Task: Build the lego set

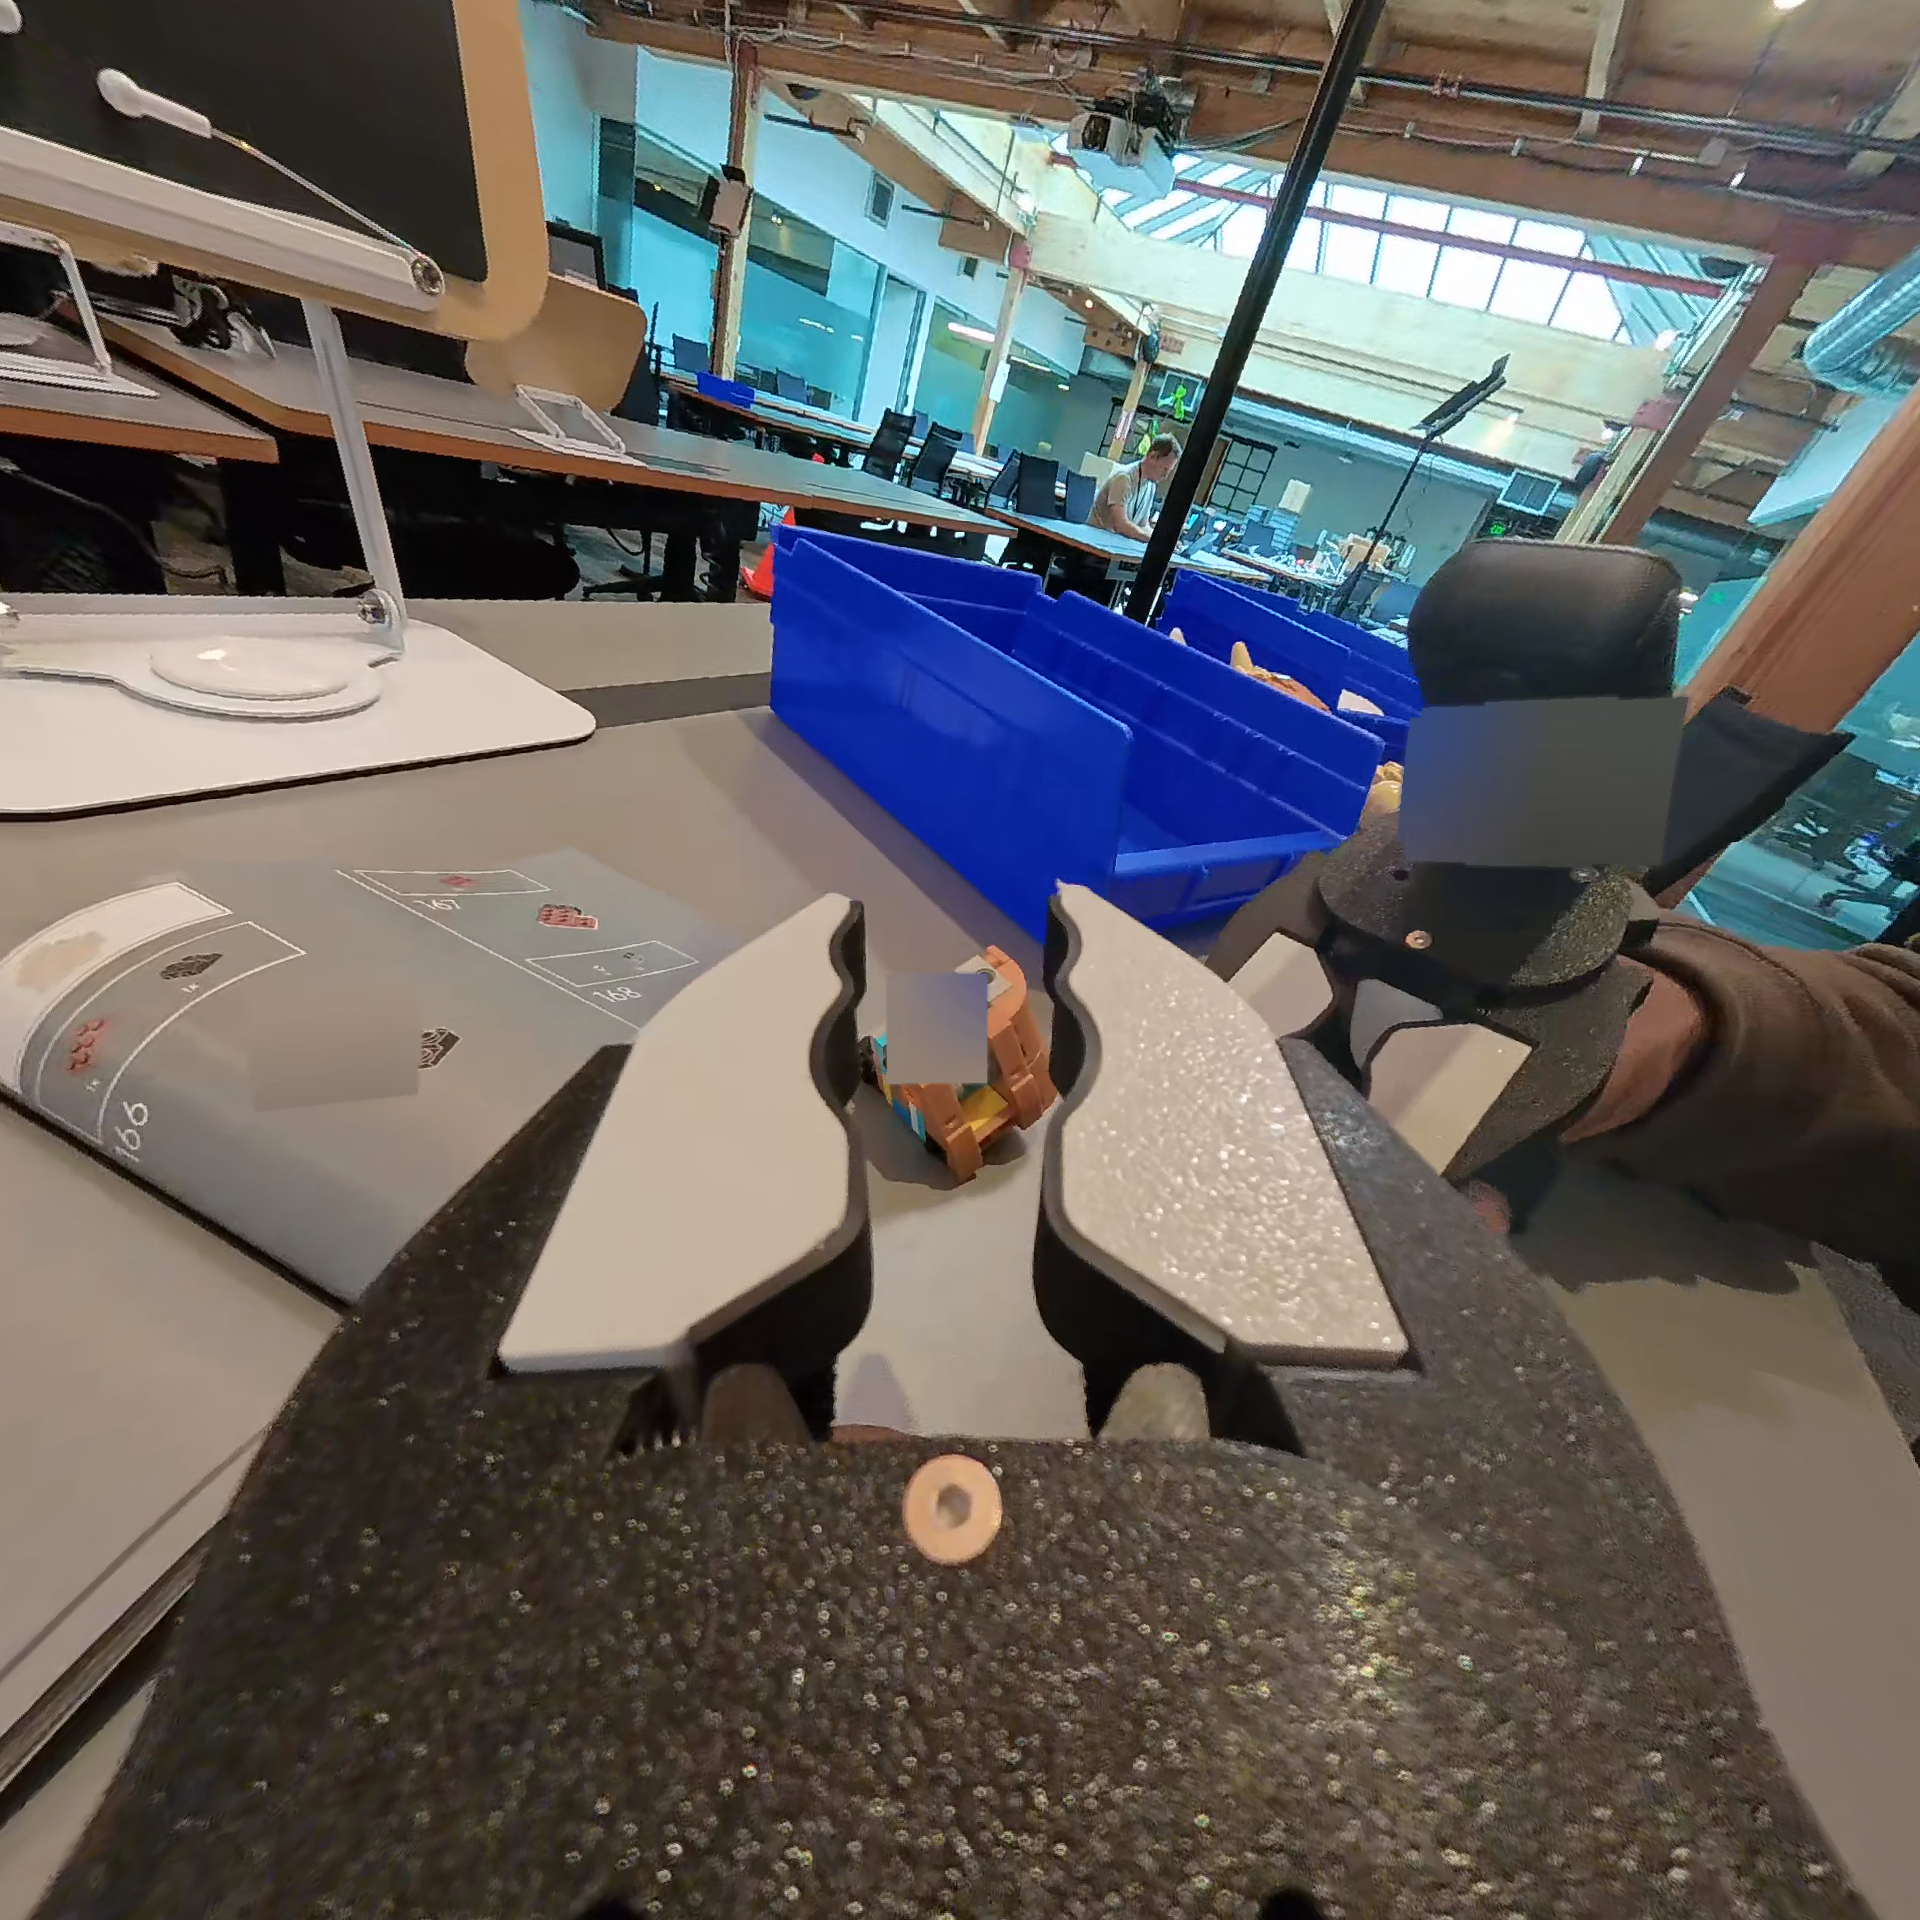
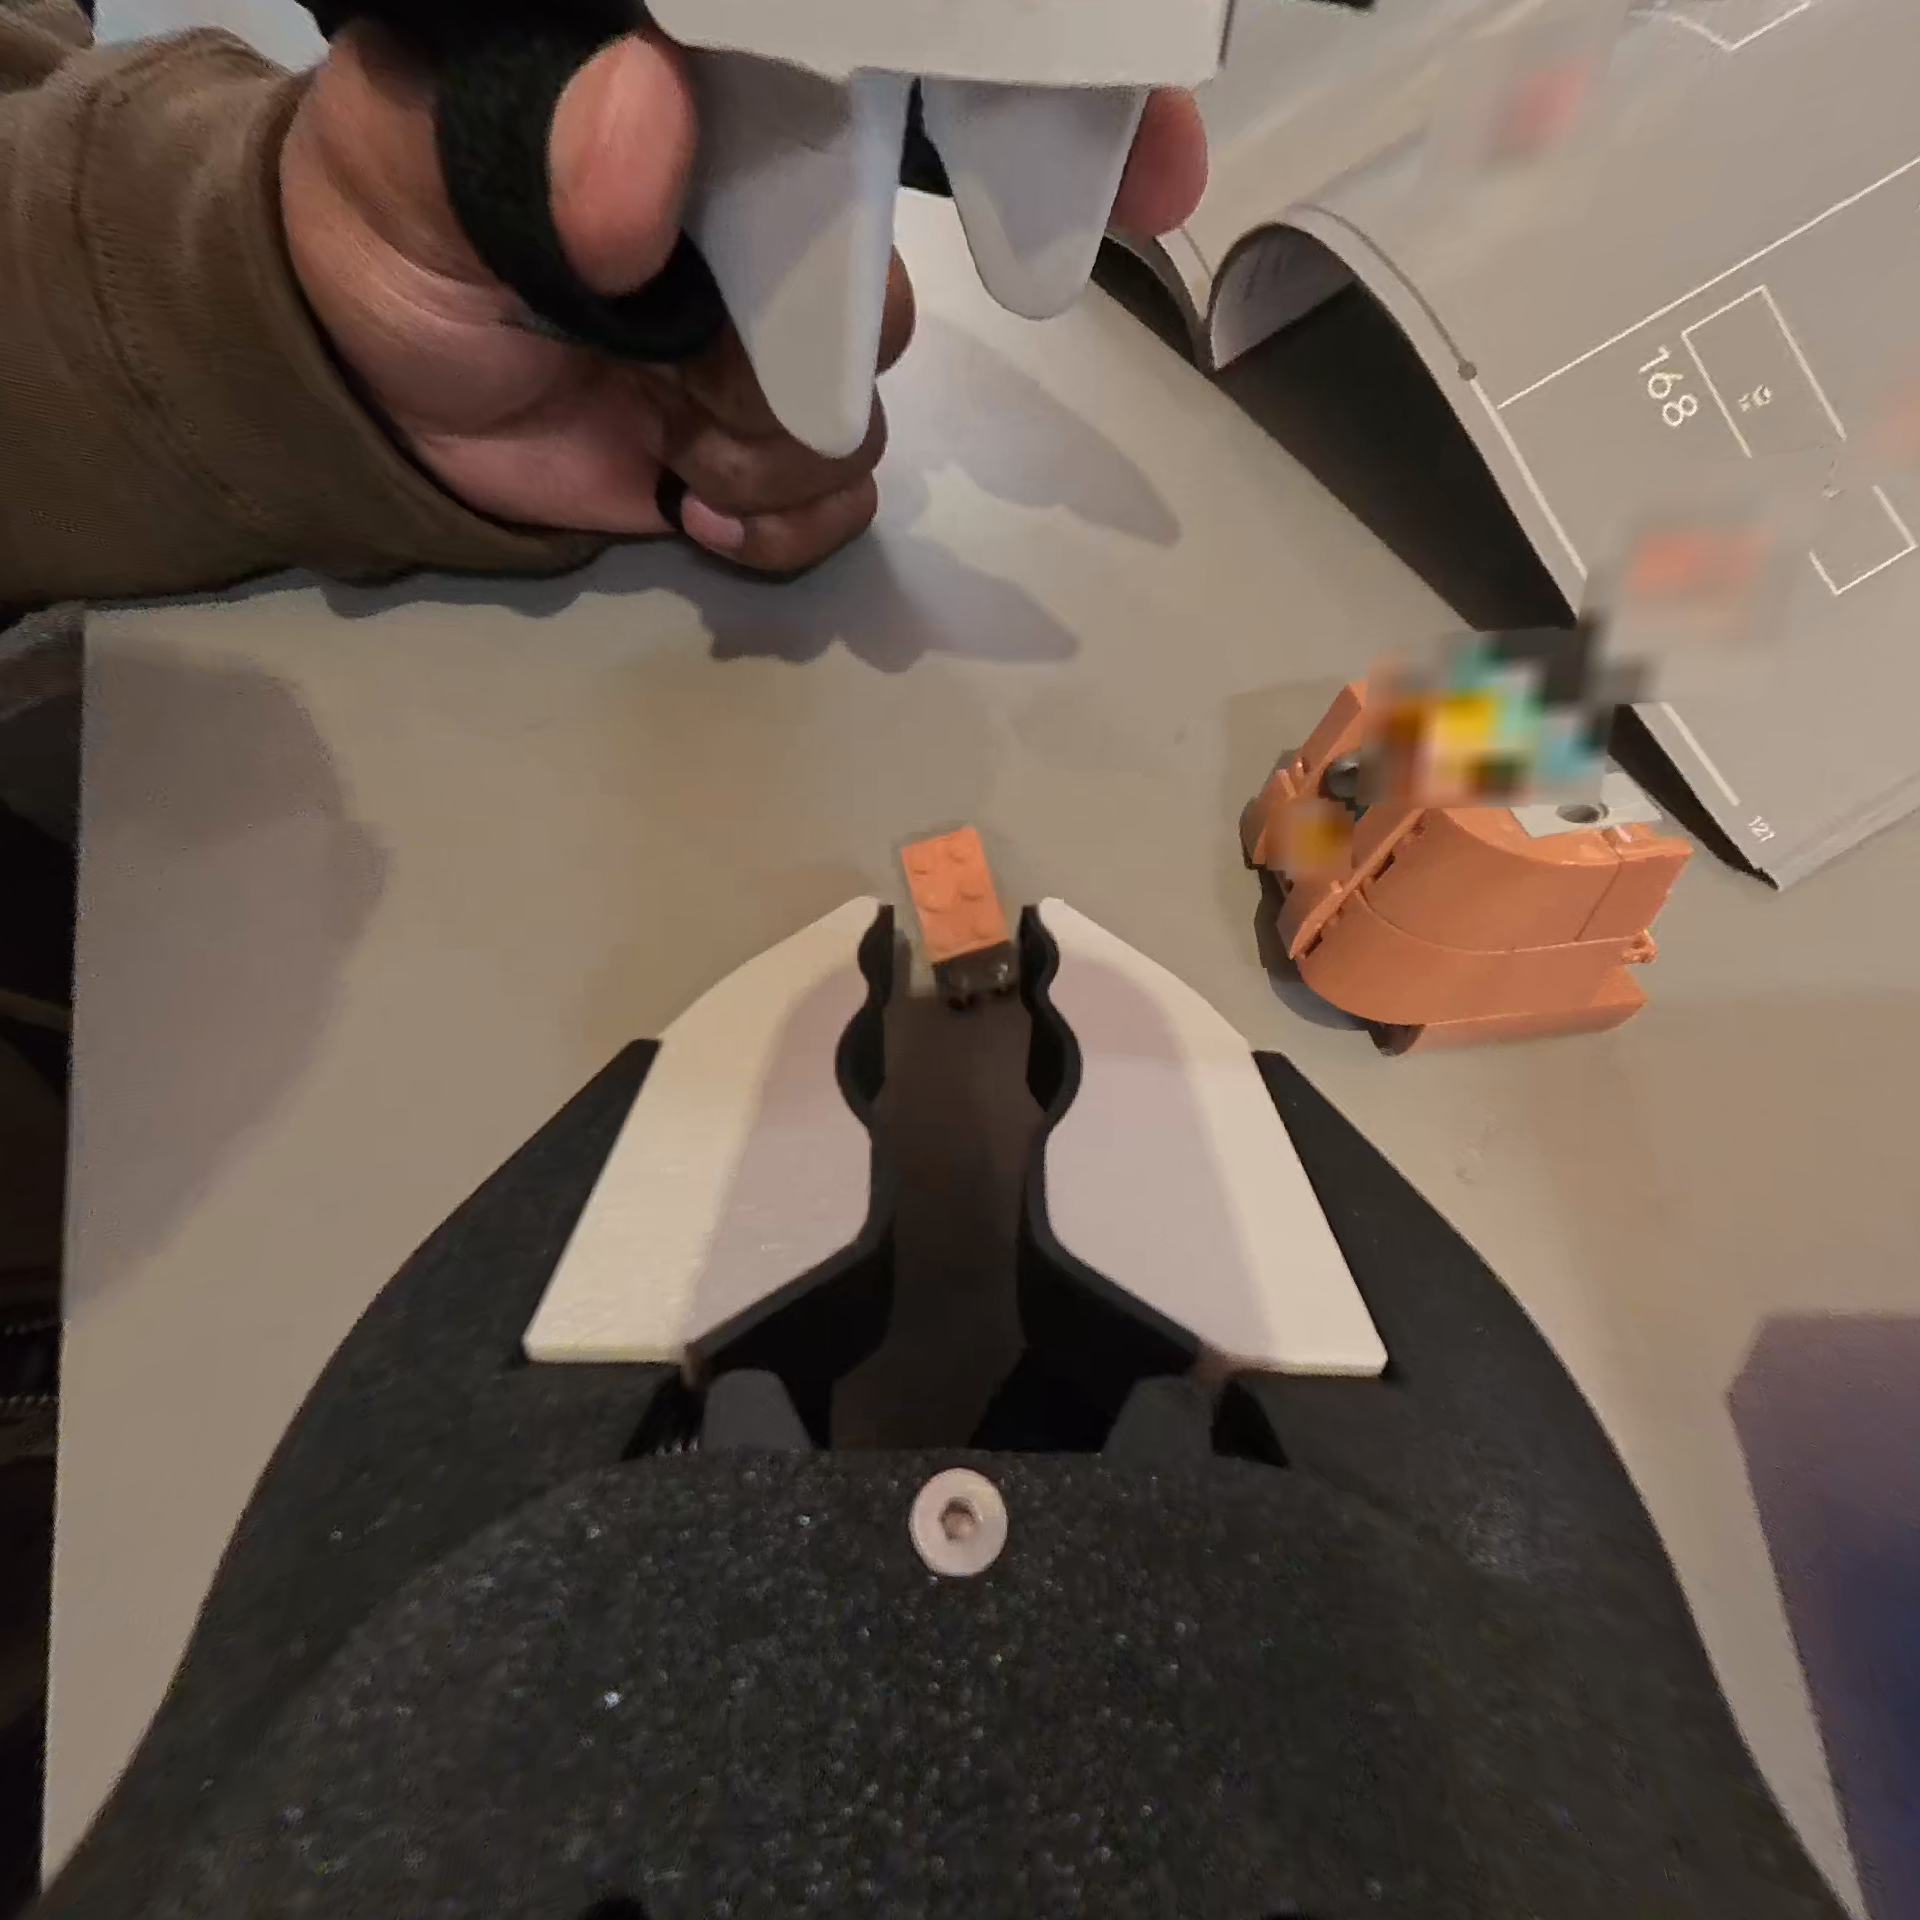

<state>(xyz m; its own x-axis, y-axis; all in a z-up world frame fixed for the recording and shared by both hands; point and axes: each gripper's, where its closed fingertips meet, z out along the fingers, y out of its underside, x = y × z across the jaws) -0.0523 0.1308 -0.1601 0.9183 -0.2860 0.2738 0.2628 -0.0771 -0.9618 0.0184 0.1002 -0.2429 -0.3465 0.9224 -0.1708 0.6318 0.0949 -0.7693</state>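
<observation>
A partly built orange lego model (image 1: 997, 1091) lies on its side on the grey table (image 1: 675, 790), just beyond my left gripper (image 1: 954, 925), which is open and empty. In the right wrist view the model (image 2: 1455, 914) lies to the right of my right gripper (image 2: 956, 914). That gripper is shut on a small orange plate with a dark hinge end (image 2: 951, 904), held at the fingertips above the table. The open left gripper (image 2: 925, 301) hangs at the top of that view. The right gripper (image 1: 1434, 1049) shows at the right of the left wrist view.
An open instruction booklet (image 1: 312, 1018) lies left of the model and also shows in the right wrist view (image 2: 1662, 364). Blue bins (image 1: 987, 727) stand behind the model. A white stand base (image 1: 260, 717) sits at the back left. A sleeved hand (image 2: 364, 312) holds the left gripper. My right fingertips sit around 11 cm from my left ones.
</observation>
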